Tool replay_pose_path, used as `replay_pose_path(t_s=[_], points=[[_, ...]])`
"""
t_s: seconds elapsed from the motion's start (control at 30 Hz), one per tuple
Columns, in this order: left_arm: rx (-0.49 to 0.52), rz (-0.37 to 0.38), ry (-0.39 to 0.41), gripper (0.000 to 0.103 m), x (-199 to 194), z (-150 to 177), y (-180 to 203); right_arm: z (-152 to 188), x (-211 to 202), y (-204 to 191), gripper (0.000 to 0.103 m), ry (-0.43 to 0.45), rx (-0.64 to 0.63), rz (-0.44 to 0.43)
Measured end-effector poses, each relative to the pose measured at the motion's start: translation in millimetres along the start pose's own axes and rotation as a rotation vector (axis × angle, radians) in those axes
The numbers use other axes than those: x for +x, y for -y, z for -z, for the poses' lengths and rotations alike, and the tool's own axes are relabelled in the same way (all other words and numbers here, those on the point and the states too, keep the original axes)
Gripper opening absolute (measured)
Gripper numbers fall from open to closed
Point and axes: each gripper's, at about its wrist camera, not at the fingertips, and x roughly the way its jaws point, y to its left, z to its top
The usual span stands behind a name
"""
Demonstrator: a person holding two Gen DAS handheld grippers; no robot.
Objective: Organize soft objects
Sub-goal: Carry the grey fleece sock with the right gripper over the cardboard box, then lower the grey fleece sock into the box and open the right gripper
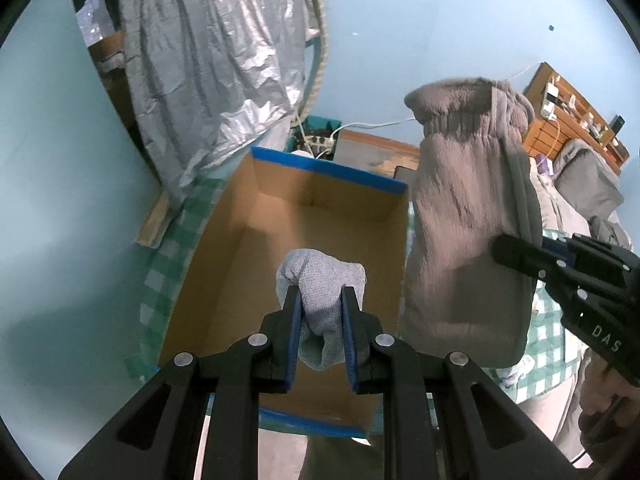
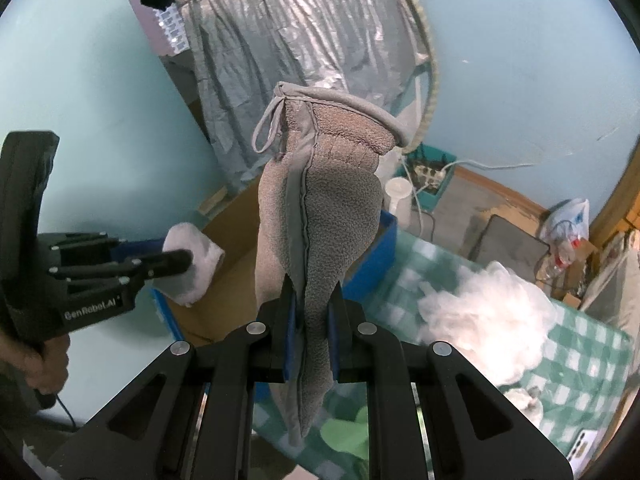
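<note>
My left gripper (image 1: 321, 294) is shut on a light grey knit cloth (image 1: 322, 280) and holds it over the open cardboard box (image 1: 240, 248) with blue-taped edges. The box looks empty inside. My right gripper (image 2: 311, 300) is shut on a brown-grey fleece mitt (image 2: 320, 208) with a hanging loop, held upright just right of the box. The mitt also shows in the left wrist view (image 1: 464, 216), with the right gripper (image 1: 520, 254) clamped on its edge. The left gripper (image 2: 176, 260) with its cloth (image 2: 192, 264) shows in the right wrist view.
The box stands on a green-and-white checked cloth (image 2: 580, 352). A white fluffy pile (image 2: 484, 312) lies on that cloth to the right. A silver curtain (image 1: 208, 60) hangs behind the box. A power strip in a teal bin (image 2: 430, 172) sits by the blue wall.
</note>
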Motion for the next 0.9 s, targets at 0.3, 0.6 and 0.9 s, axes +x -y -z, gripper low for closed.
replay_pose_path(t_s=[0.3, 0.6, 0.9], points=[[-0.019, -0.028, -0.005, 0.019, 10, -4, -28, -22, 25, -18, 0.012, -0.014, -0.010, -0.038], [-0.027, -0.033, -0.028, 0.019, 27, -5, -46, -32, 60, -32, 0.012, -0.067, -0.004, -0.044], [-0.045, -0.028, -0.087, 0.021, 55, -4, -59, -30, 94, -34, 0.012, -0.132, 0.034, -0.053]])
